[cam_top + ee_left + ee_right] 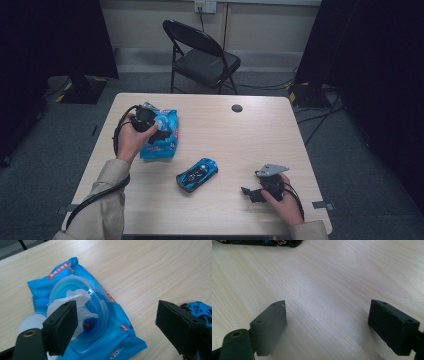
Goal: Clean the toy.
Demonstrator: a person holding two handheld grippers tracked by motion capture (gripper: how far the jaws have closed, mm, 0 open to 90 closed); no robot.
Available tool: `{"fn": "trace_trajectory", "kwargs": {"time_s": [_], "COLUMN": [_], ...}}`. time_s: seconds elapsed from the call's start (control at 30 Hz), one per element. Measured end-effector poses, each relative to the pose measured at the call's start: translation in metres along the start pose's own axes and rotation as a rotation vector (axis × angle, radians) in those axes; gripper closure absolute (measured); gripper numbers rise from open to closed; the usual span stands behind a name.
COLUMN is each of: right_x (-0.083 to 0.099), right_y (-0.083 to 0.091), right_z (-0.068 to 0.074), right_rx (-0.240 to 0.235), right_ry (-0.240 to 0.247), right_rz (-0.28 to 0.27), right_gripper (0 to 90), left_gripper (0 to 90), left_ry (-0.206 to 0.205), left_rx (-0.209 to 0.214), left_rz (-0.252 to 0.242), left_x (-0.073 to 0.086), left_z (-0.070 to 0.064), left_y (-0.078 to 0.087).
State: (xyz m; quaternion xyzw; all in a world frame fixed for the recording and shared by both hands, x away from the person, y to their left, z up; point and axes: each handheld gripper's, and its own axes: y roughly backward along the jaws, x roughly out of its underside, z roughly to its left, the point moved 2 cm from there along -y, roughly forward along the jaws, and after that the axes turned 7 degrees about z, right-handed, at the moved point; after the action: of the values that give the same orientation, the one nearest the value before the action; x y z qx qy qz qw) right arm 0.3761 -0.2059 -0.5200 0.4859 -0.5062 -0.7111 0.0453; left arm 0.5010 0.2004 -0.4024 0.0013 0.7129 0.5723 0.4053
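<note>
Left tool (115, 322), jaws spread, hovers over blue plastic wet-wipe pack (75, 312) with white tissue (75, 302) protruding; right tool (327, 325) spread above wooden surface (332, 277)

My left gripper (115, 322): jaws spread wide over the pack; nothing between them
Wipes pack (82, 315): blue, flat on the table (150, 270); lid flipped open; white wipe (75, 302) sticking up from the opening
Toy car (198, 310): blue; behind my right-hand jaw
</note>
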Motion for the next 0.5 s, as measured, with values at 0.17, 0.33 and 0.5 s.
{"fn": "trace_trajectory", "kwargs": {"time_s": [0.17, 0.33, 0.5], "right_x": [0.000, 0.000, 0.000], "right_y": [0.000, 0.000, 0.000], "right_z": [0.000, 0.000, 0.000], "right_rx": [-0.001, 0.000, -0.001], "right_ry": [-0.001, -0.002, 0.000], "right_rz": [0.000, 0.001, 0.000], "right_gripper": [14.6, 14.6, 14.6], "left_gripper": [17.6, 17.6, 17.6], "left_ry": [0.017, 0.045, 0.060], "left_rx": [-0.031, -0.058, -0.077], "left_rz": [0.009, -0.019, -0.014], "left_x": [-0.003, -0.005, -0.003], "left_z": [0.009, 0.016, 0.022], "left_y": [0.001, 0.007, 0.008]}}
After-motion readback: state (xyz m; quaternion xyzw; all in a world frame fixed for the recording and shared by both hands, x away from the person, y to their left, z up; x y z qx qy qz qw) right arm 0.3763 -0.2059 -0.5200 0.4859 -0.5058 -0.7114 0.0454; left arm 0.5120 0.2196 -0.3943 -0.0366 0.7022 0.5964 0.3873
